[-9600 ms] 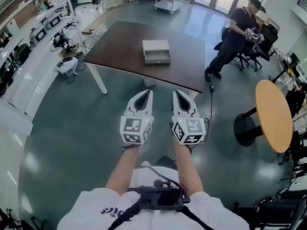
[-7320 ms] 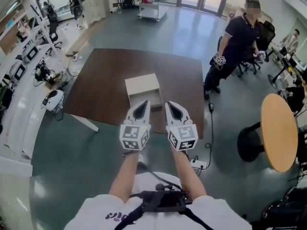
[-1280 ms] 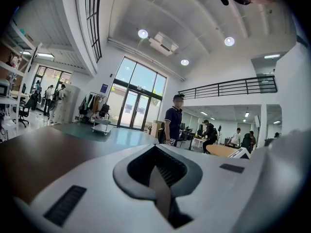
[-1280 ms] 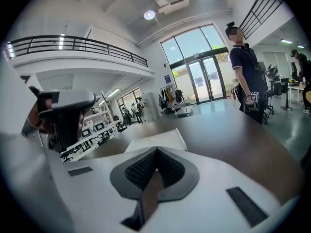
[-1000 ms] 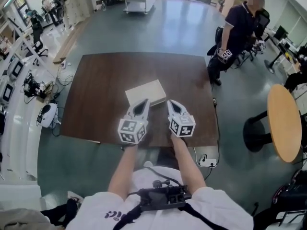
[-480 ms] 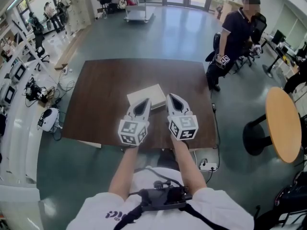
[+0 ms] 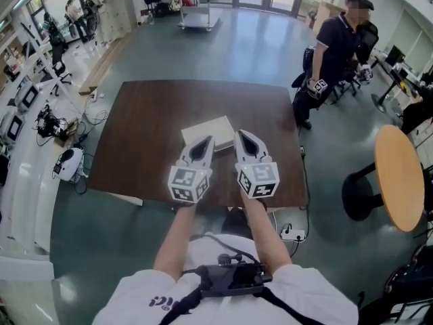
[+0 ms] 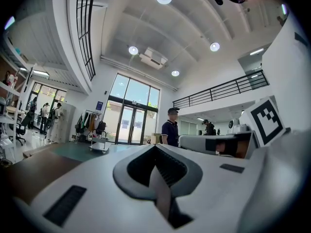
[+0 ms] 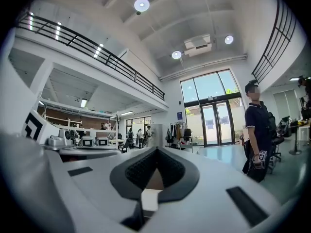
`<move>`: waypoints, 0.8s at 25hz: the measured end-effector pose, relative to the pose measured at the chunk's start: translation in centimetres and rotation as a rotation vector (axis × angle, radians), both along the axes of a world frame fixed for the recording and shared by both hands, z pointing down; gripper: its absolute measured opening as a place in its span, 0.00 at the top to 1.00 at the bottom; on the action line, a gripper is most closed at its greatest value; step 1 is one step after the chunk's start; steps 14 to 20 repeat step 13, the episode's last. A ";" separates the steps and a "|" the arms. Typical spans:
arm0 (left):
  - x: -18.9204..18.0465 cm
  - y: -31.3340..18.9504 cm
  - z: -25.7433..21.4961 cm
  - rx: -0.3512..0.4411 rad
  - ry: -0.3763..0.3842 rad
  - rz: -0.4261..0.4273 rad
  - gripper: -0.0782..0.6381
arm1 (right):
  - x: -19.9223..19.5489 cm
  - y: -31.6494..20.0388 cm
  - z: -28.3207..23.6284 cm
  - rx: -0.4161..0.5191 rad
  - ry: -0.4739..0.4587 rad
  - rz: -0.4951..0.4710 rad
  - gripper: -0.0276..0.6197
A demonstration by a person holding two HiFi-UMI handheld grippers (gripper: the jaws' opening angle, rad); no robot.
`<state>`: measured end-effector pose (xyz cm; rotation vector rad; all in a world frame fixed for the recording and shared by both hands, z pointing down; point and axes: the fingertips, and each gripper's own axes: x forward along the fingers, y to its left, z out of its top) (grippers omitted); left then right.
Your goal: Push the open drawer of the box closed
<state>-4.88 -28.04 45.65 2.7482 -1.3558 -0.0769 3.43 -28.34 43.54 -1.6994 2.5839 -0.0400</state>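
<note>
The pale box (image 7: 207,130) lies near the middle of the dark brown table (image 7: 142,134) in the head view. Its near side, where the drawer sits, is hidden behind my two grippers. My left gripper (image 7: 208,140) hovers over the box's near edge, shut and empty. My right gripper (image 7: 241,135) is beside it, just right of the box, also shut and empty. In the left gripper view the left gripper (image 8: 155,147) points up at the hall, tips together. The right gripper (image 9: 156,148) in its own view does the same. The box shows in neither gripper view.
A person (image 7: 333,49) stands off the table's far right corner, holding marker-cube grippers. A round wooden table (image 7: 399,175) stands at the right. A power strip (image 7: 292,234) lies on the floor by the table's near right corner. Benches (image 7: 30,107) line the left wall.
Both grippers stay shut over the box's near edge. The right gripper has risen slightly toward the camera, and the head view has shifted a little.
</note>
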 end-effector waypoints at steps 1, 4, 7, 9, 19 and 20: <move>0.0 0.1 0.0 -0.001 0.000 0.000 0.88 | 0.0 0.1 0.0 -0.001 0.000 0.000 0.95; -0.3 0.2 0.0 -0.003 -0.001 -0.001 0.88 | -0.3 0.4 0.0 -0.002 0.001 0.000 0.95; -0.4 0.4 0.2 -0.007 -0.002 0.002 0.88 | -0.6 0.7 0.0 0.000 0.002 0.000 0.95; -0.1 0.7 0.4 -0.007 -0.002 0.005 0.88 | -0.5 1.0 0.1 0.001 0.003 0.001 0.95; 0.6 1.2 0.9 -0.008 -0.005 0.010 0.88 | 0.1 1.6 0.6 0.001 0.003 0.006 0.95; 0.6 1.2 0.9 -0.008 -0.005 0.010 0.88 | 0.1 1.6 0.6 0.001 0.003 0.006 0.95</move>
